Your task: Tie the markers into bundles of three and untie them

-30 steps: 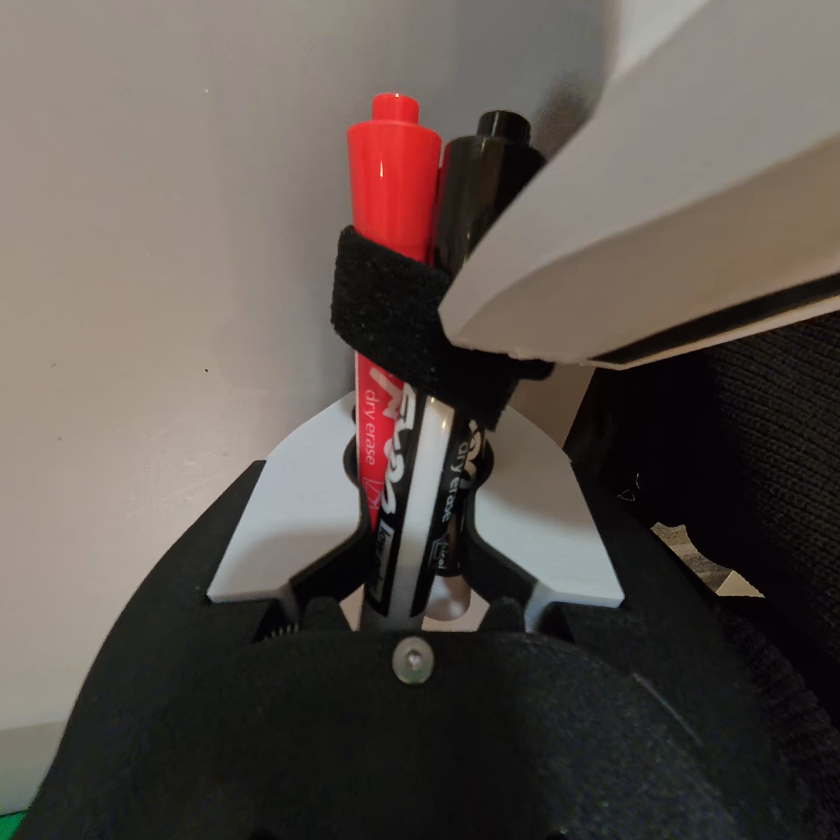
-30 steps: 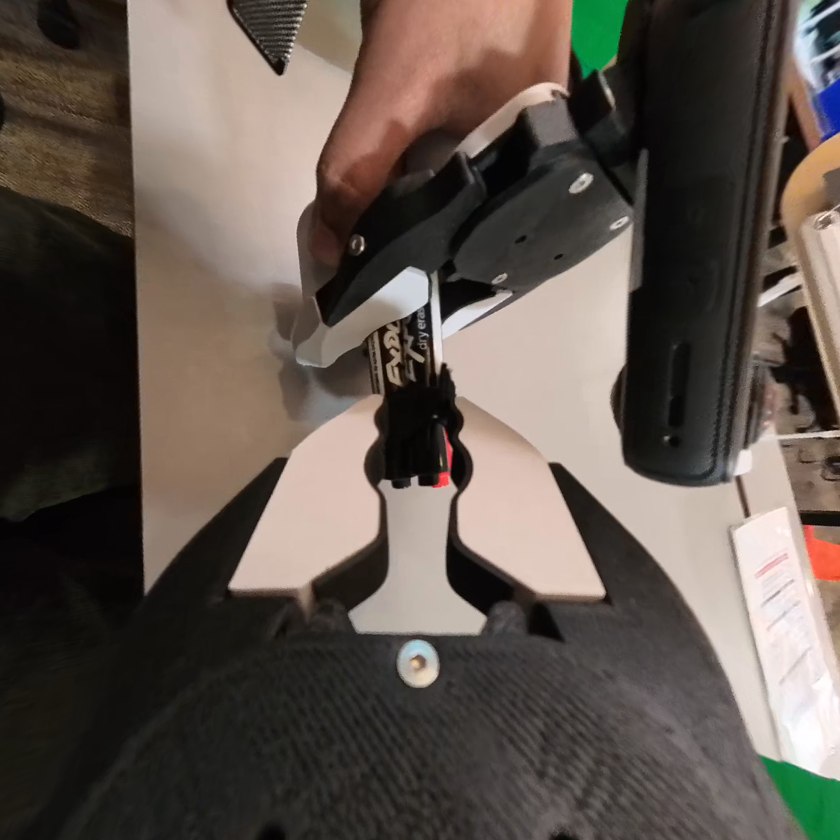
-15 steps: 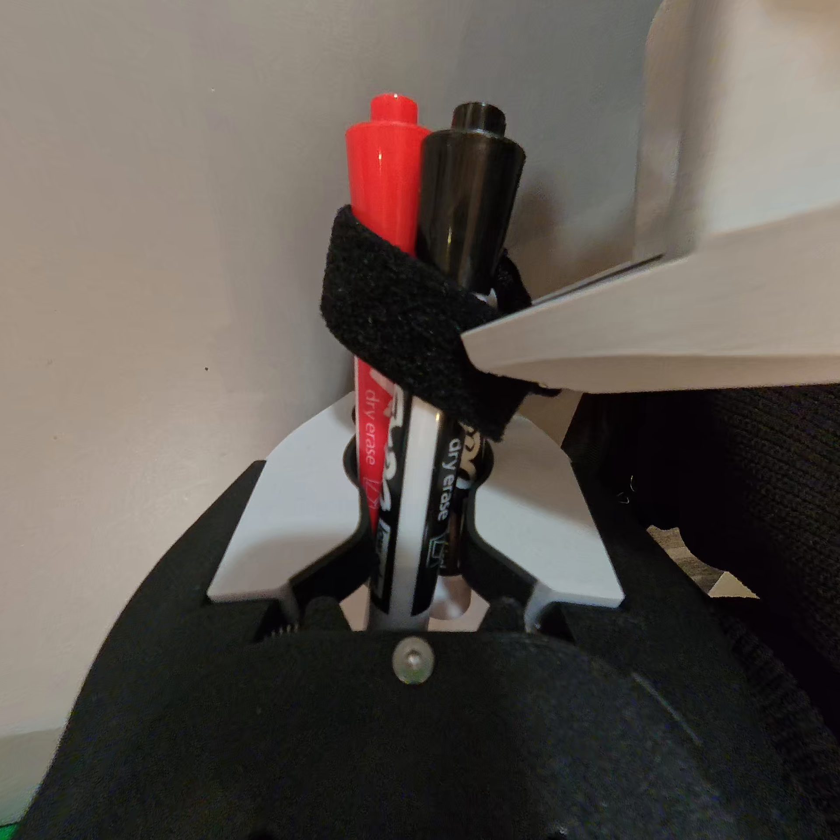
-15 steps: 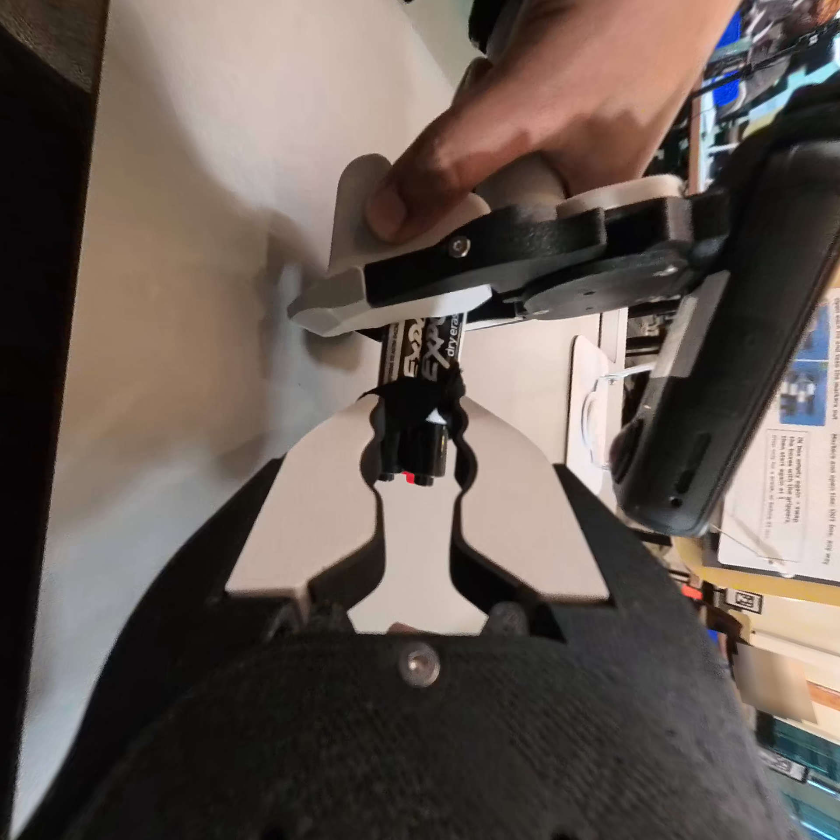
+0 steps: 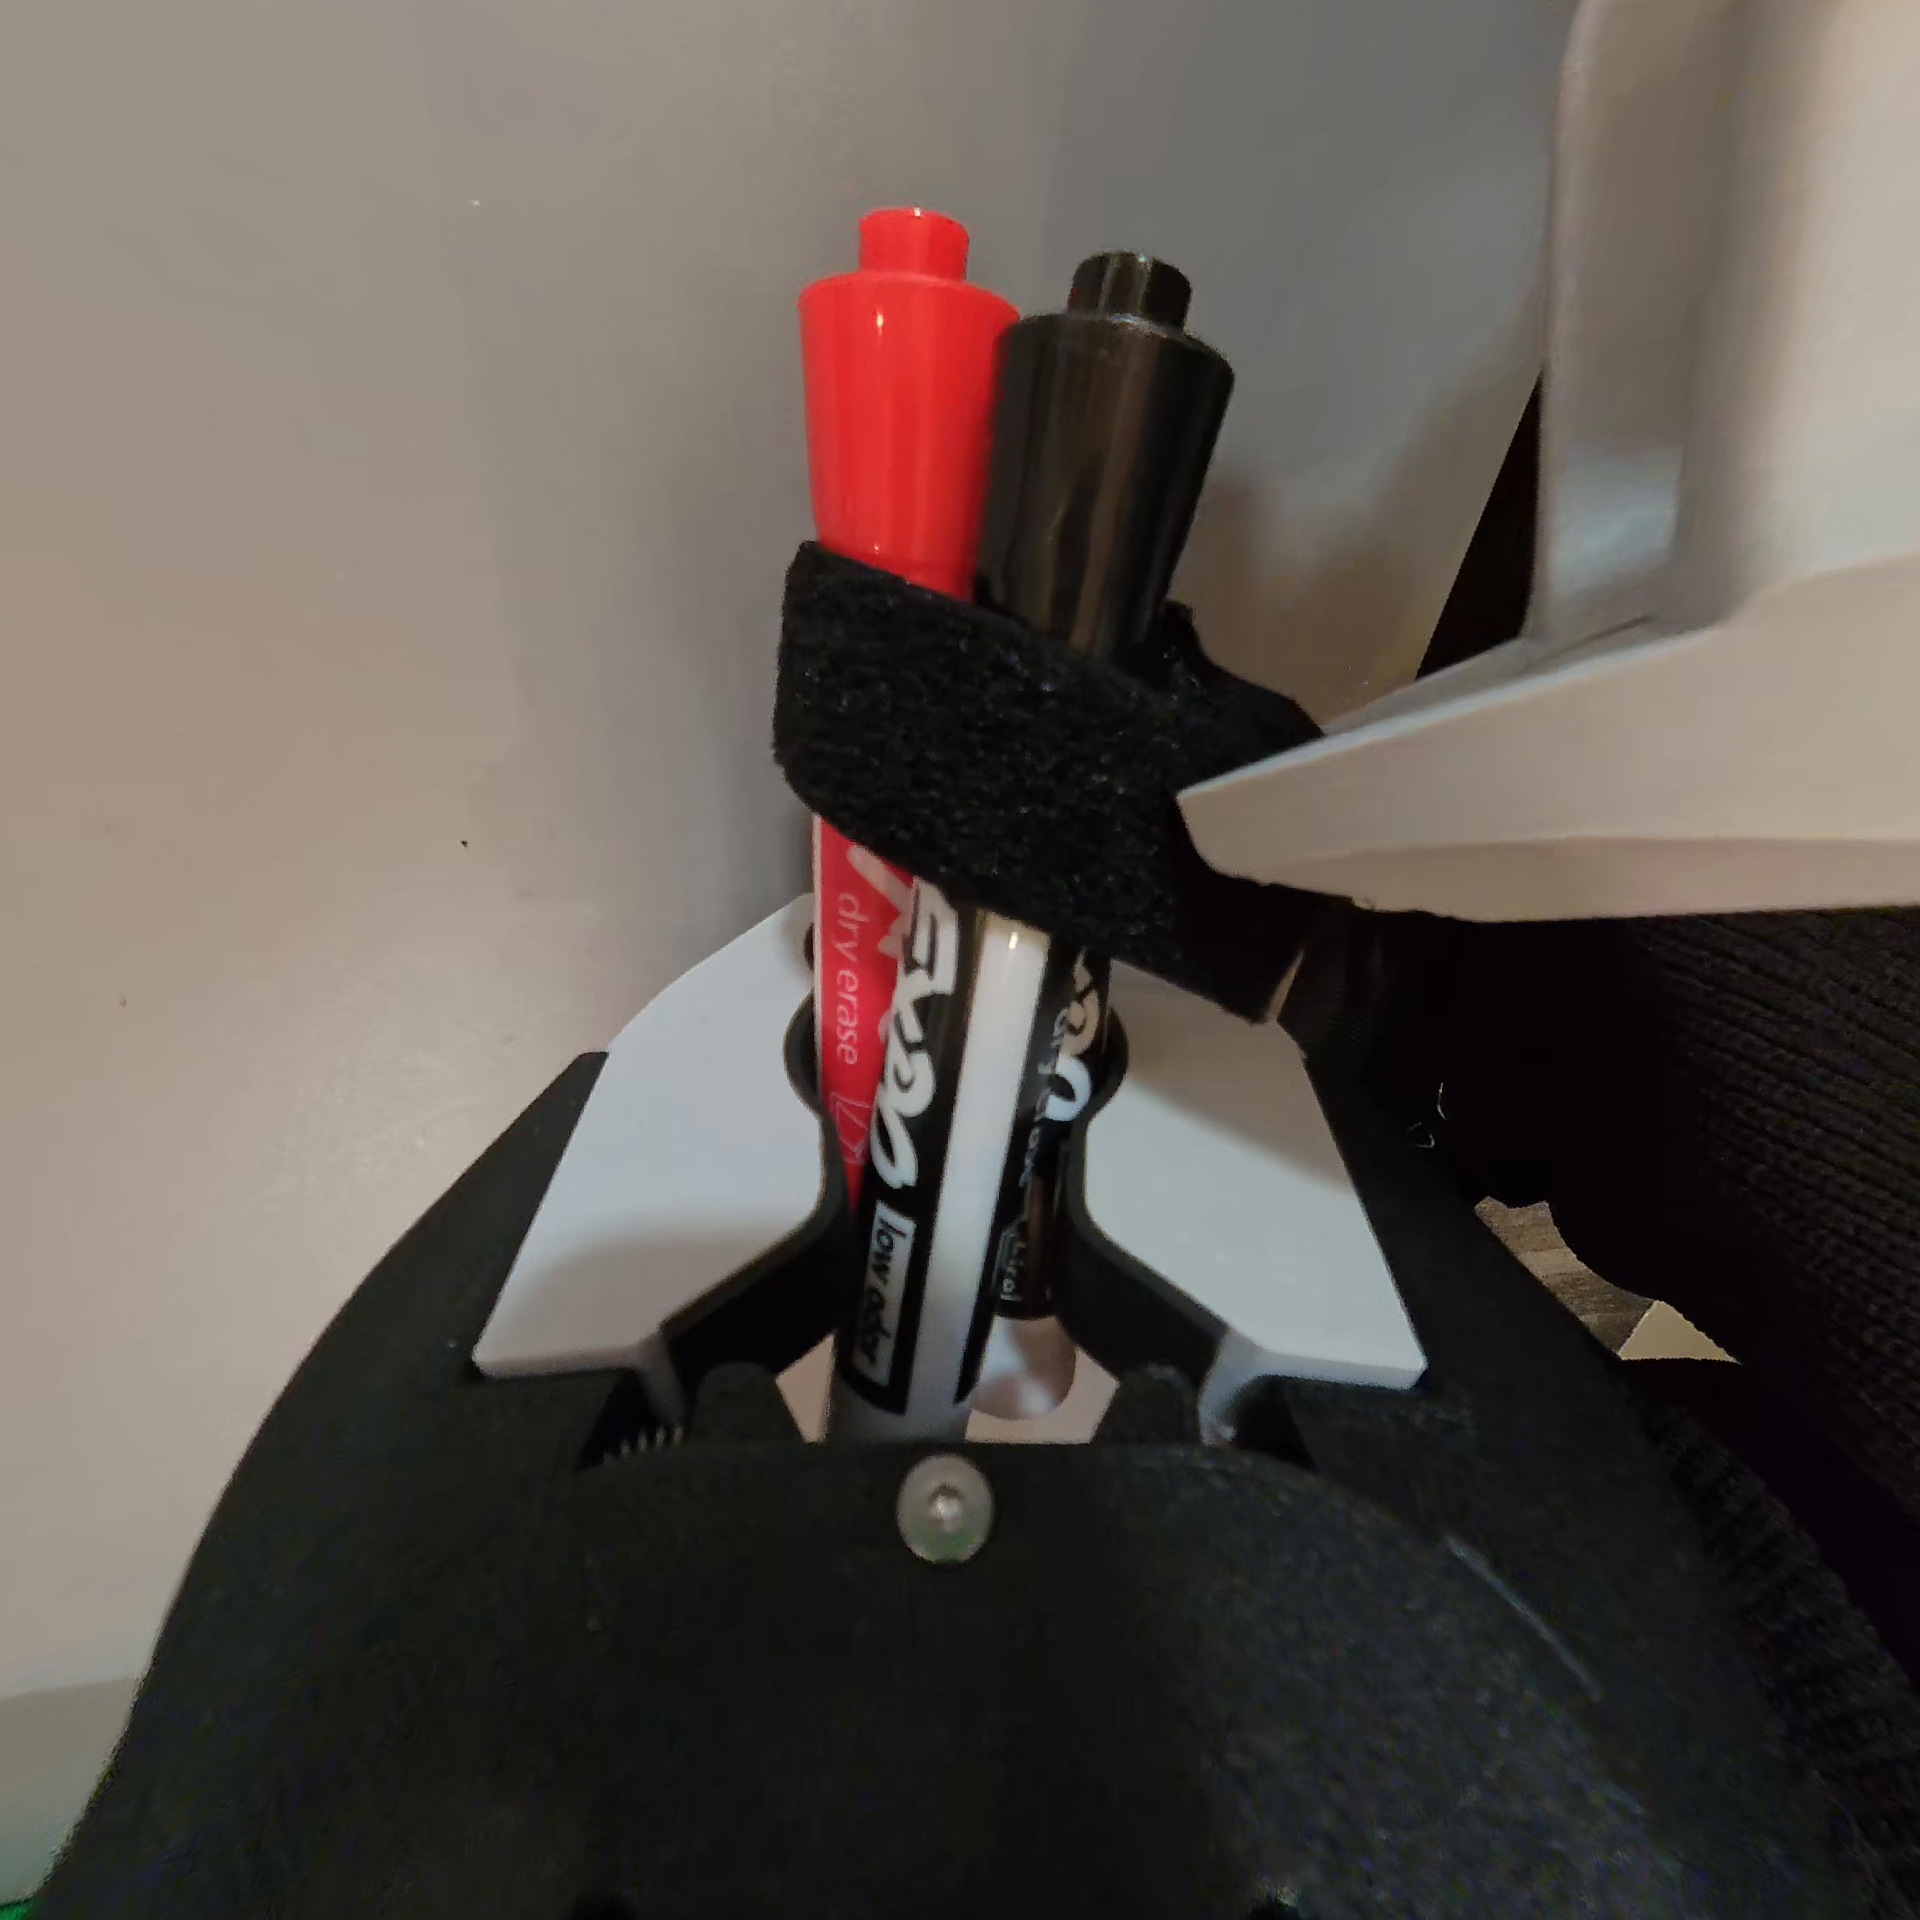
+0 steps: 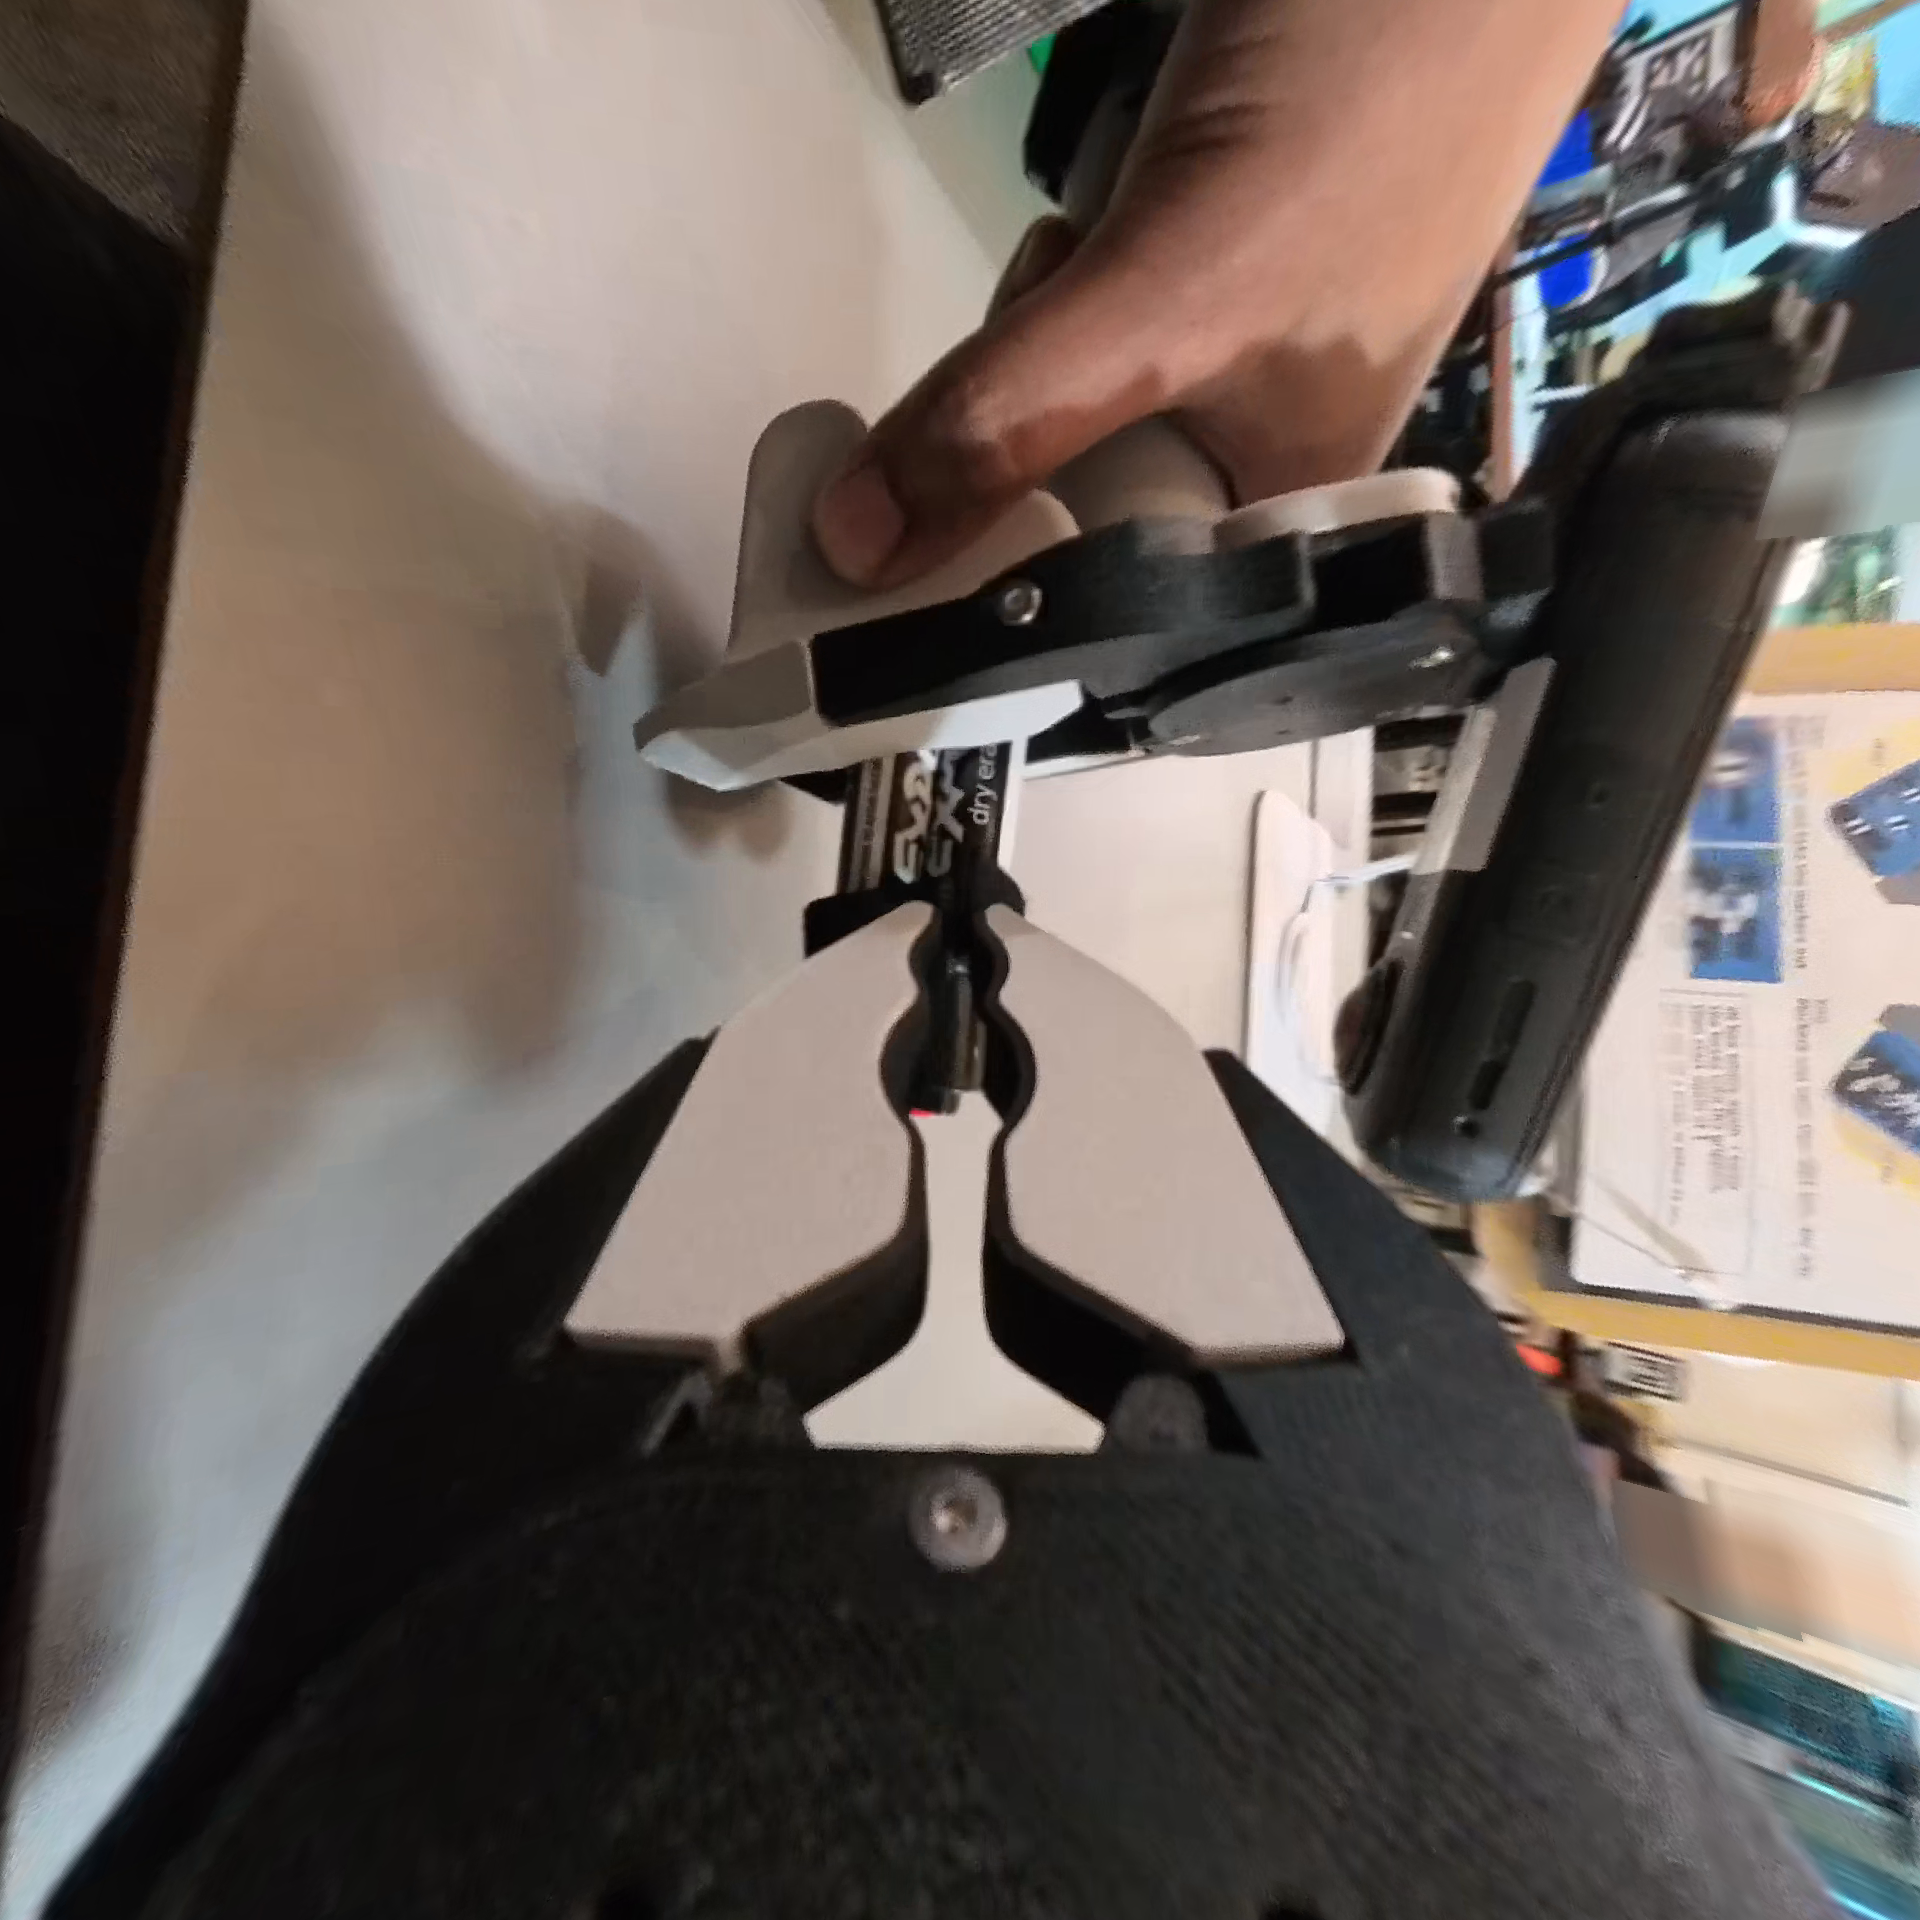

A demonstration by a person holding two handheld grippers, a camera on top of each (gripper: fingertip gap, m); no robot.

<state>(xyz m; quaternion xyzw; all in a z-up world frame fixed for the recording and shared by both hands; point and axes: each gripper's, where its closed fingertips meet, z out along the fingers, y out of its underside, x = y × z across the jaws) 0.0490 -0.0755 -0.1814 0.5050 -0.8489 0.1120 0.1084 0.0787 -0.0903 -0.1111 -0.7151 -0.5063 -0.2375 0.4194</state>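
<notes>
Your left gripper (image 5: pixel 961 1049) is clamping the markers (image 5: pixel 997 582) mid-frame while your right gripper (image 6: pixel 961 925) is pinching the strap (image 5: pixel 997 769); tugging sideways risks sliding them out.

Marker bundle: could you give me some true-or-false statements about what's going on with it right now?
1. The left gripper is closed on the marker bundle. True.
2. A black strap wraps the markers. True.
3. Both visible caps are red. False: a red cap sits beside a black cap.
4. The right gripper hangs wide open, away from the bundle. False: its jaws are nearly closed on the strap end.
5. The bundle lies loose on the table. False: the grippers hold it.
</notes>
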